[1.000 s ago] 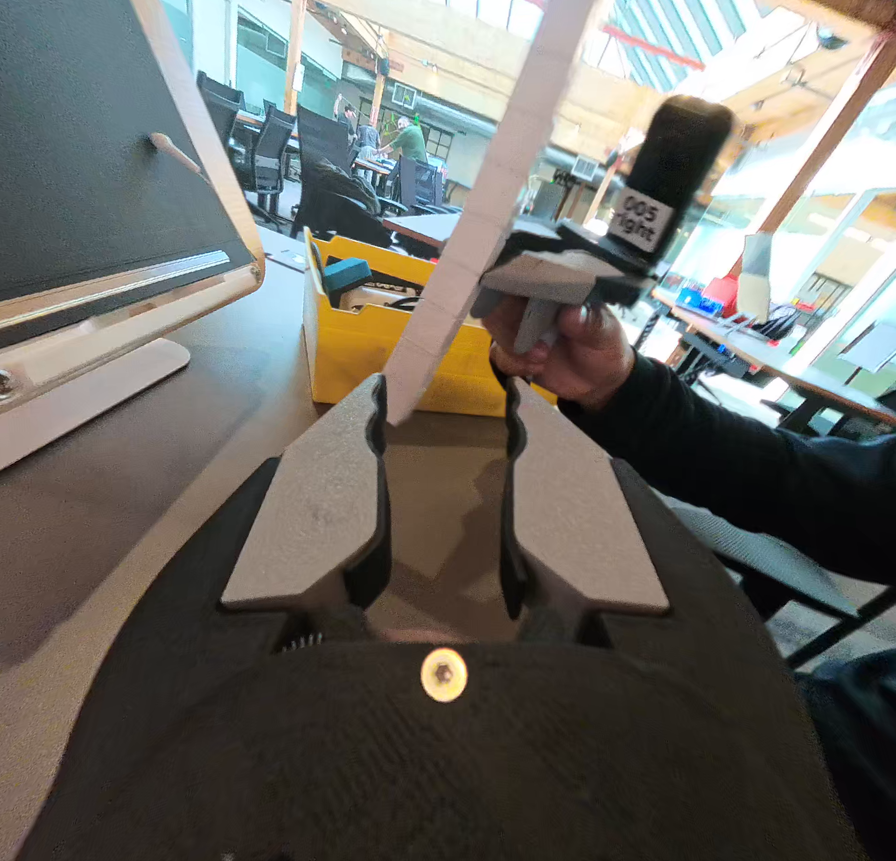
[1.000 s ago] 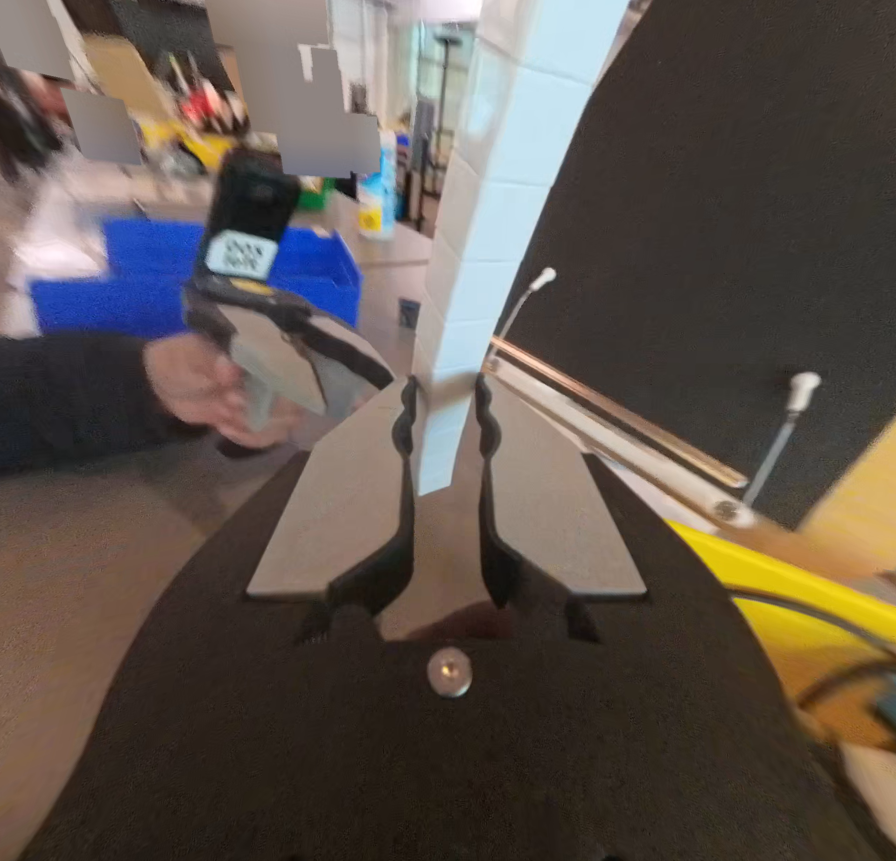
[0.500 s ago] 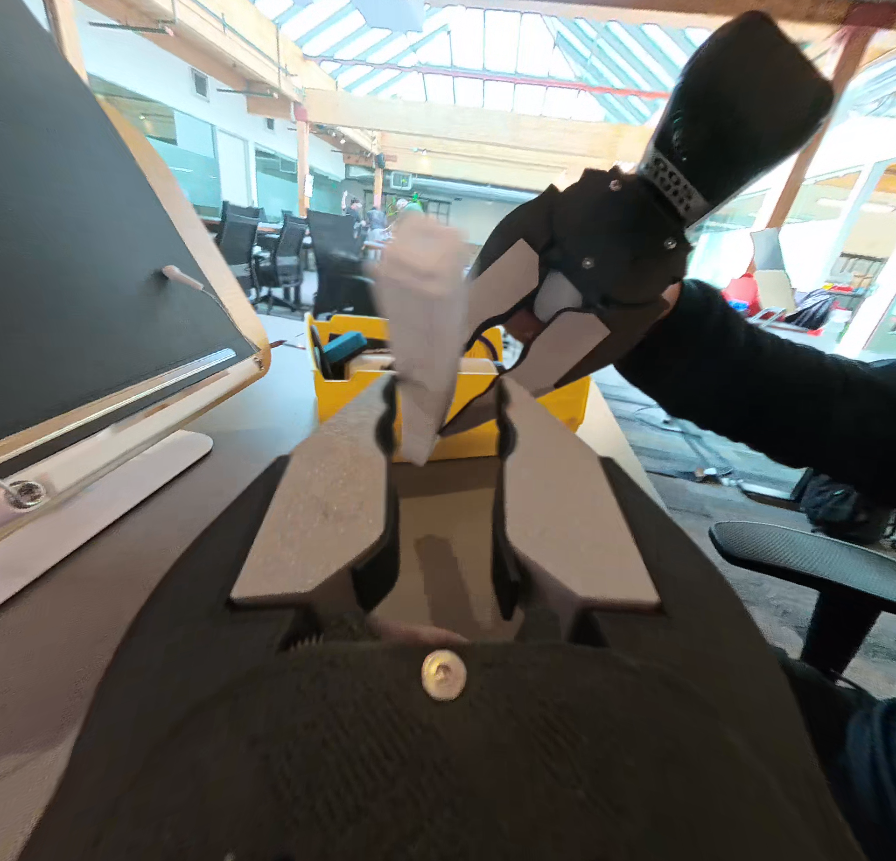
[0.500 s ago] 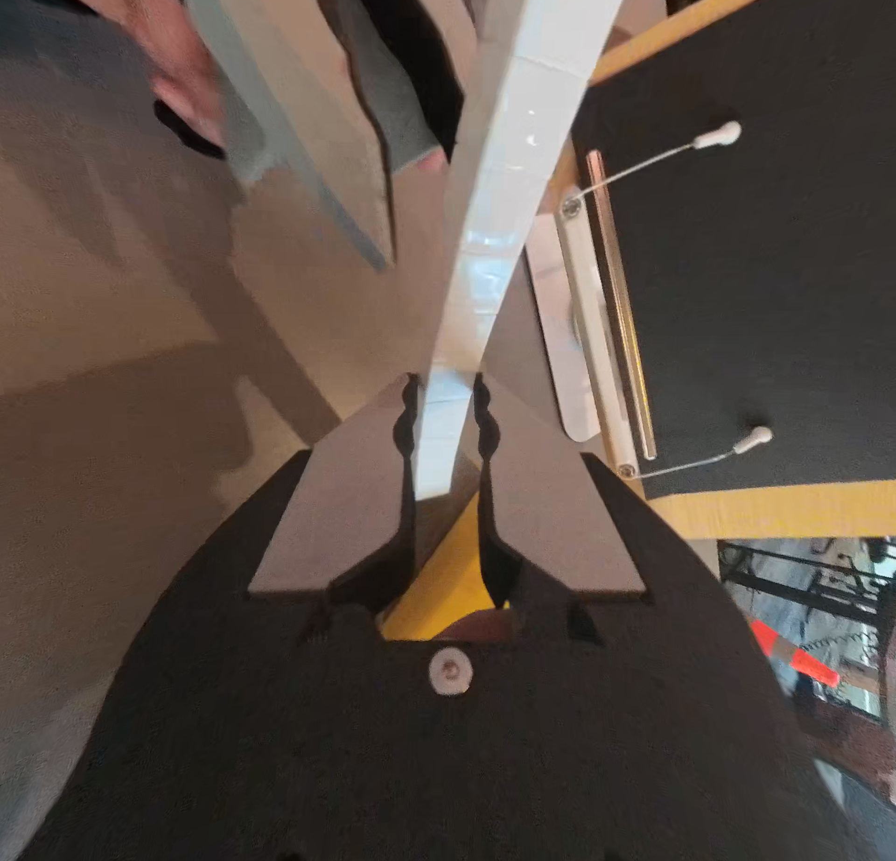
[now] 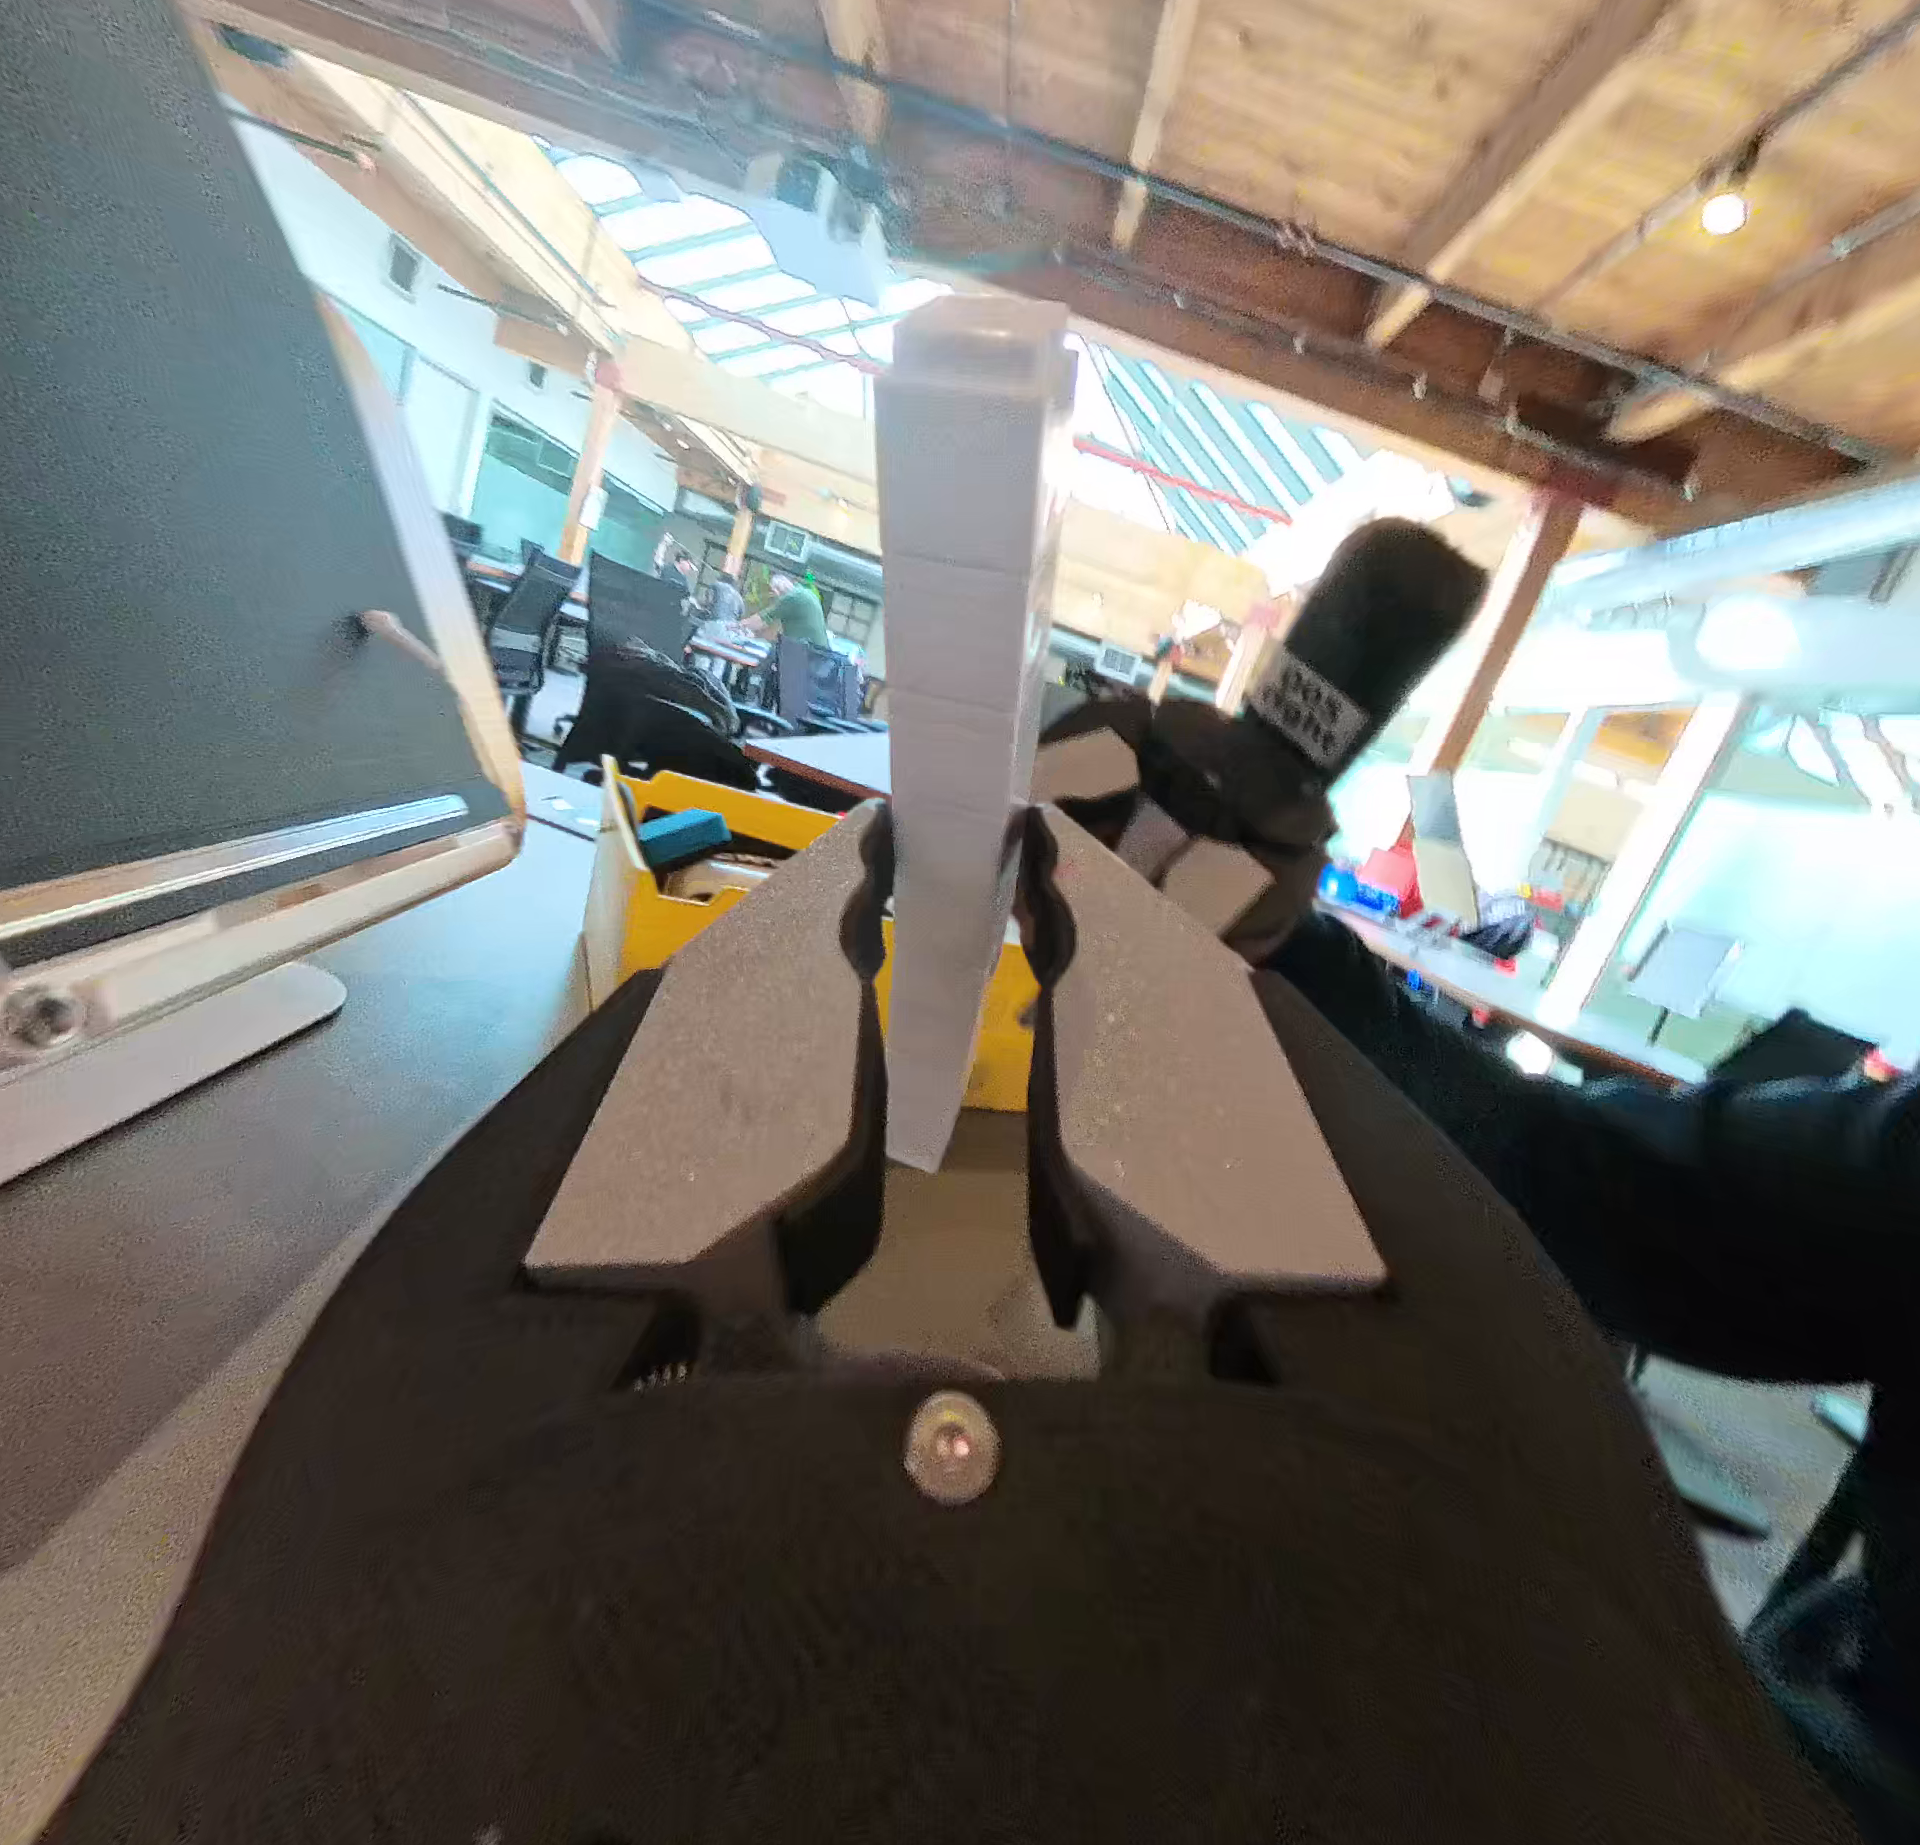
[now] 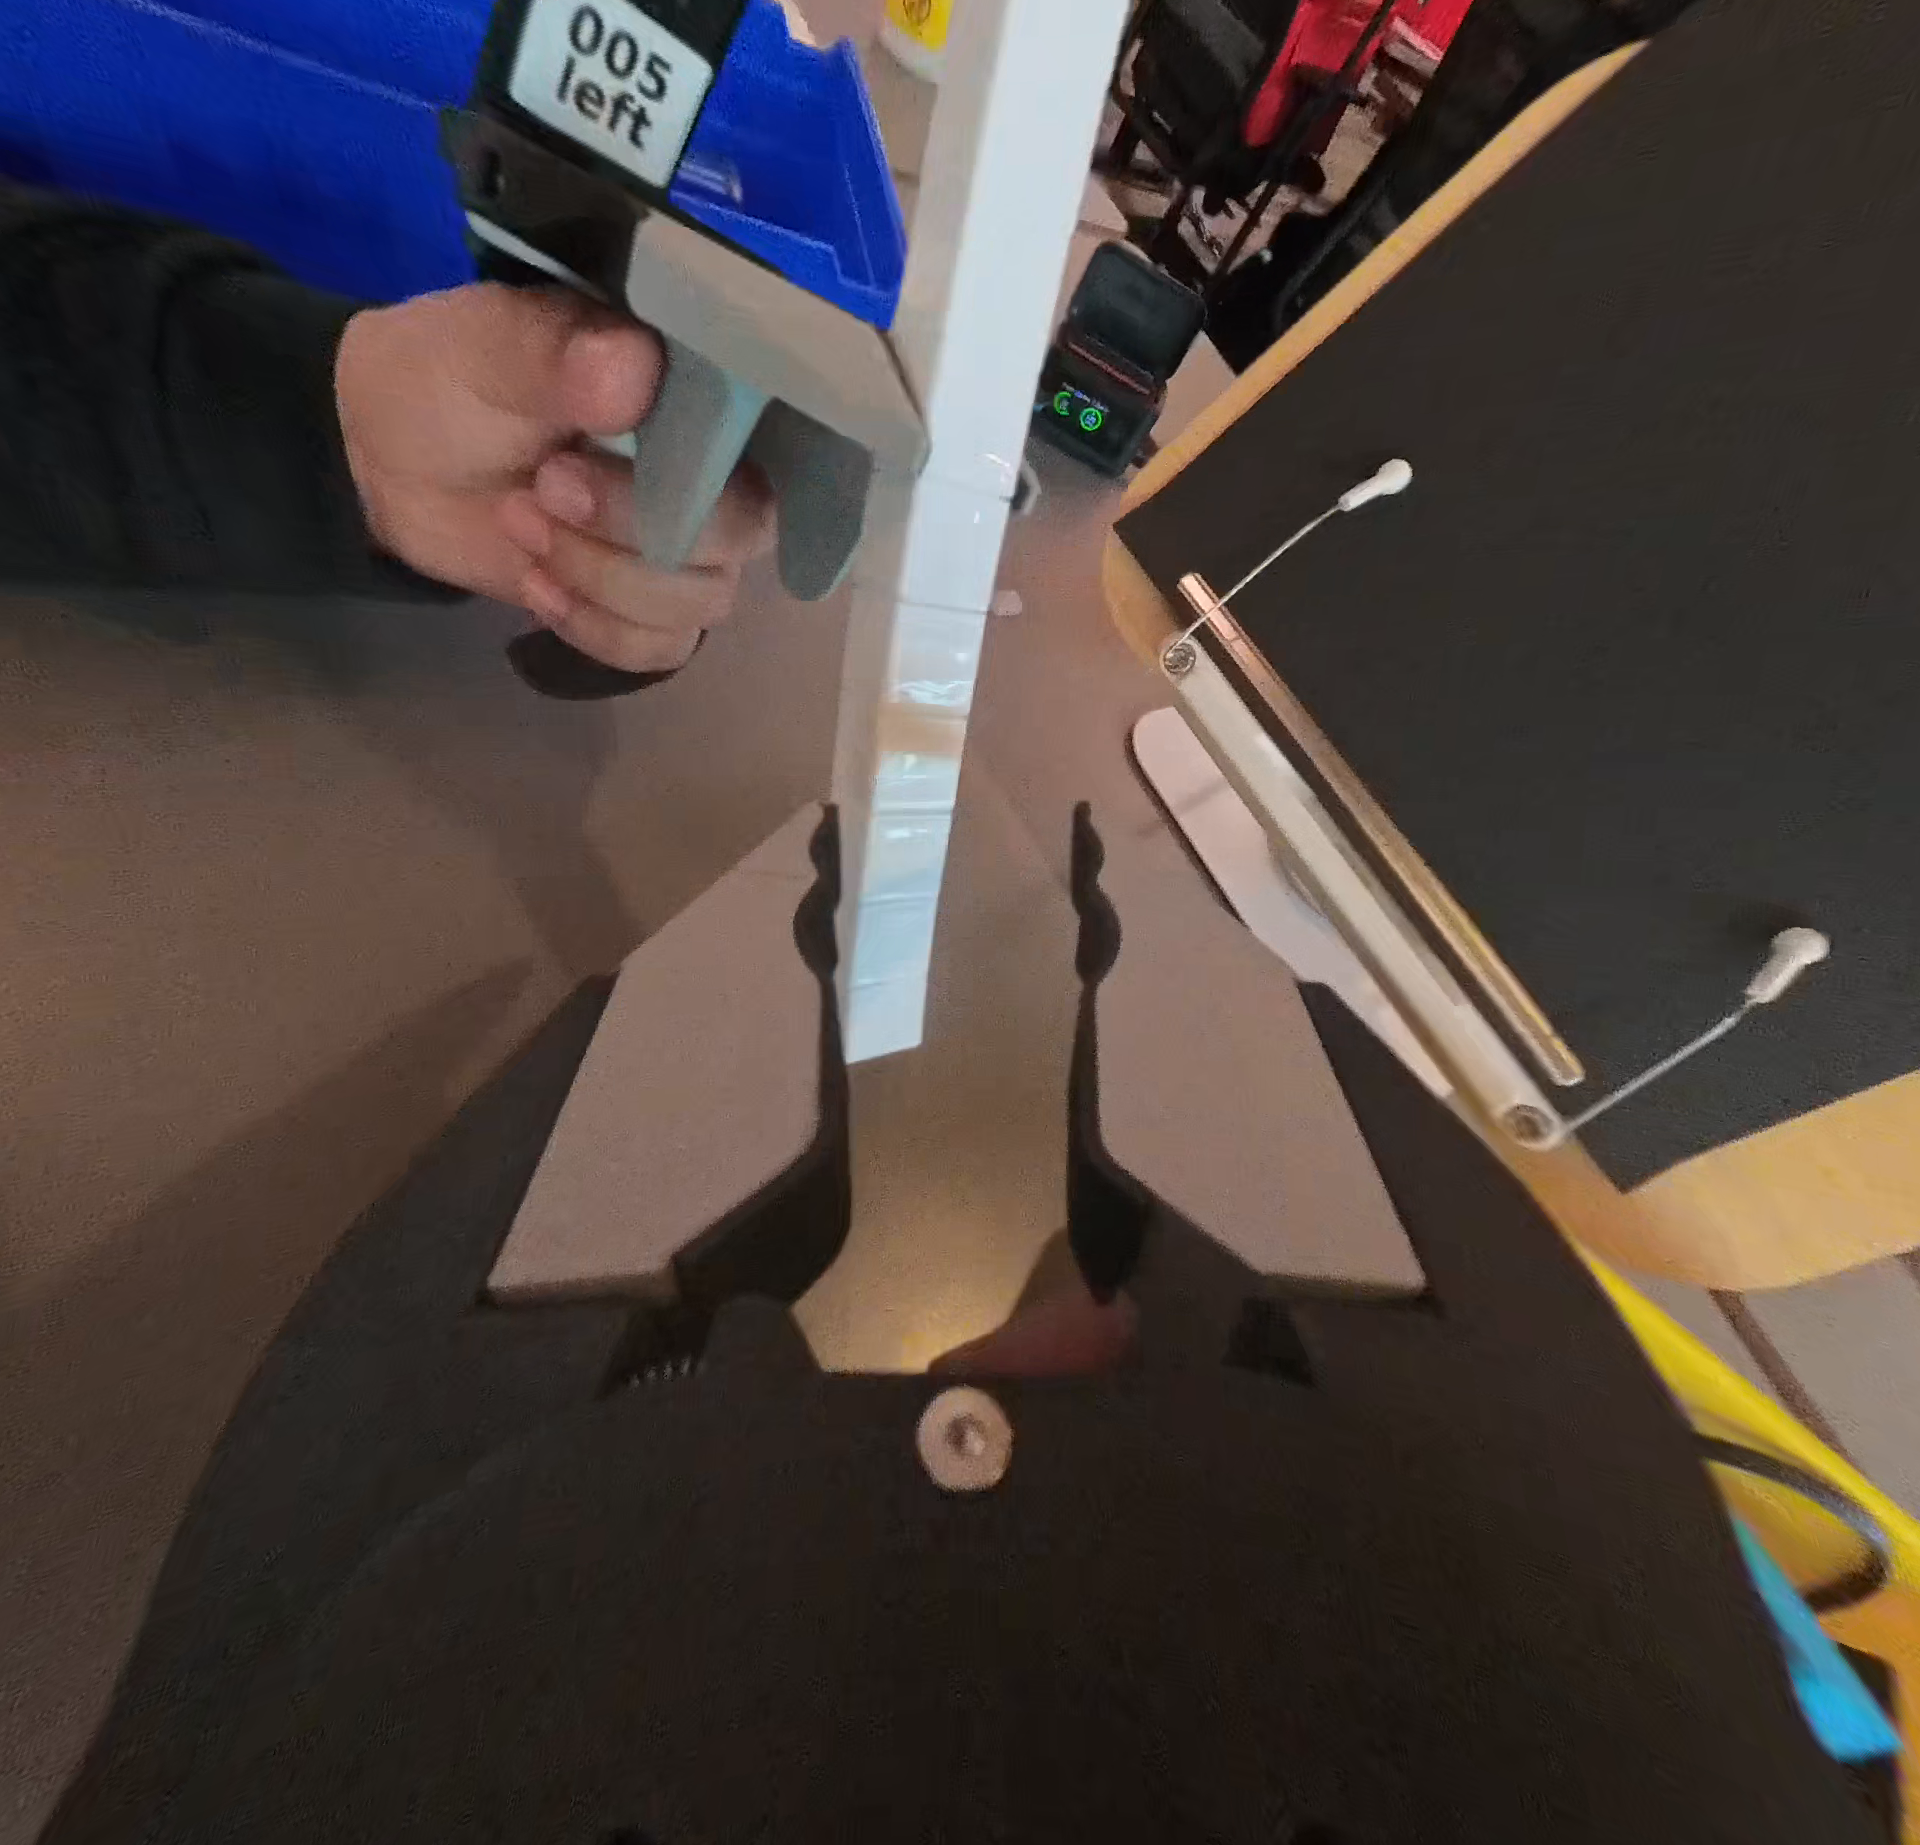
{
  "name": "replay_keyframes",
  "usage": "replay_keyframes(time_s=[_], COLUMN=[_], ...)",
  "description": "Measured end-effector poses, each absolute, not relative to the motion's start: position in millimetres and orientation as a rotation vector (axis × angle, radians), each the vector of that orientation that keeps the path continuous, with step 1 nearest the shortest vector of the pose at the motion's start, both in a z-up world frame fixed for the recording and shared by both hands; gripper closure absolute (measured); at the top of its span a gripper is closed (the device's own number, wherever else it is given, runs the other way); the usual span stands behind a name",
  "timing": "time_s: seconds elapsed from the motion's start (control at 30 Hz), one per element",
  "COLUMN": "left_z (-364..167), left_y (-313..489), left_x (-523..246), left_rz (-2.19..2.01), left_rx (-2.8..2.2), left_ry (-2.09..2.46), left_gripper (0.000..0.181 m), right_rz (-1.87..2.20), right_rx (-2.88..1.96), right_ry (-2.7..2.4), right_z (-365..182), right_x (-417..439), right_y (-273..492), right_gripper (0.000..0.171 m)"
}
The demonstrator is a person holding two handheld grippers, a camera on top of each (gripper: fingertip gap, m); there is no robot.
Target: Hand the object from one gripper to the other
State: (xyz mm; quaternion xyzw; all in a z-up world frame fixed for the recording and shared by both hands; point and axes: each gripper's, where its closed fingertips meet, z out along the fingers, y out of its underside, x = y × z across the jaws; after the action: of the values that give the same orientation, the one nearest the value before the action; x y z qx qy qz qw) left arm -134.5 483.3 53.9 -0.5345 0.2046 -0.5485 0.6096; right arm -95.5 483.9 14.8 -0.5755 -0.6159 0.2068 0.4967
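White block tower [image 5: 961,756] clamped in left gripper [image 5: 954,860]; right gripper [image 6: 951,839] spread wide beside it, holding nothing. Labelled tag [image 6: 608,76] on left gripper, right view only.

The left tongs [image 5: 954,839] point toward 12 o'clock, jaws drawn in close and clamped. The right tongs [image 6: 951,819] stand spread wide. A hand [image 6: 509,465] in a dark sleeve grips the left handle at 10 o'clock.
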Motion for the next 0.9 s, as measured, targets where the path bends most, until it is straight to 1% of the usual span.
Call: replay_keyframes(time_s=[0.07,0.13,0.2,0.23,0.27,0.4,0.43,0.47,0.5,0.57,0.63,0.7,0.8,0.9], left_z=[50.7,47.4,47.3,45.8,42.7,32.8,29.9,28.7,28.2,26.8,18.9,8.6,1.4,-2.3], left_y=[492.8,497.9,497.7,498.8,500.4,507.8,509.4,509.0,507.9,507.0,508.5,511.4,514.0,515.3], left_x=[-141.7,-144.2,-141.0,-138.8,-136.4,-137.8,-137.6,-135.6,-133.1,-129.9,-126.3,-123.1,-121.0,-120.8], left_rz=[-1.270,-1.245,-1.251,-1.252,-1.249,-1.207,-1.188,-1.197,-1.219,-1.240,-1.208,-1.156,-1.118,-1.121], left_rx=[-1.253,-1.266,-1.263,-1.273,-1.295,-1.377,-1.399,-1.410,-1.415,-1.416,-1.453,-1.502,-1.524,-1.541], left_ry=[0.401,0.367,0.348,0.332,0.322,0.306,0.310,0.317,0.324,0.326,0.351,0.382,0.398,0.399], left_gripper=[0.159,0.159,0.159,0.159,0.159,0.157,0.150,0.138,0.135,0.137,0.142,0.144,0.147,0.148], right_rz=[0.565,0.519,0.402,0.340,0.282,0.122,0.091,0.075,0.075,0.039,-0.020,-0.041,-0.133,-0.135], right_rx=[-1.426,-1.458,-1.451,-1.427,-1.401,-1.458,-1.468,-1.485,-1.508,-1.533,-1.581,-1.634,-1.756,-1.887], right_ry=[-1.477,-1.458,-1.439,-1.414,-1.395,-1.407,-1.385,-1.370,-1.352,-1.272,-1.190,-1.118,-1.106,-1.093], right_z=[4.0,-9.1,-19.5,-18.8,-16.5,-11.7,-3.7,5.2,15.4,46.2,76.5,96.0,88.0,58.4], right_x=[-100.6,-107.7,-115.9,-119.4,-121.0,-112.8,-106.5,-98.7,-89.7,-60.3,-17.6,24.4,85.7,128.5], right_y=[479.4,483.3,493.0,497.9,501.7,513.1,517.4,521.2,524.8,538.9,558.8,578.6,605.3,616.3], right_gripper=[0.120,0.107,0.105,0.116,0.145,0.146,0.146,0.146,0.146,0.146,0.146,0.146,0.146,0.146])
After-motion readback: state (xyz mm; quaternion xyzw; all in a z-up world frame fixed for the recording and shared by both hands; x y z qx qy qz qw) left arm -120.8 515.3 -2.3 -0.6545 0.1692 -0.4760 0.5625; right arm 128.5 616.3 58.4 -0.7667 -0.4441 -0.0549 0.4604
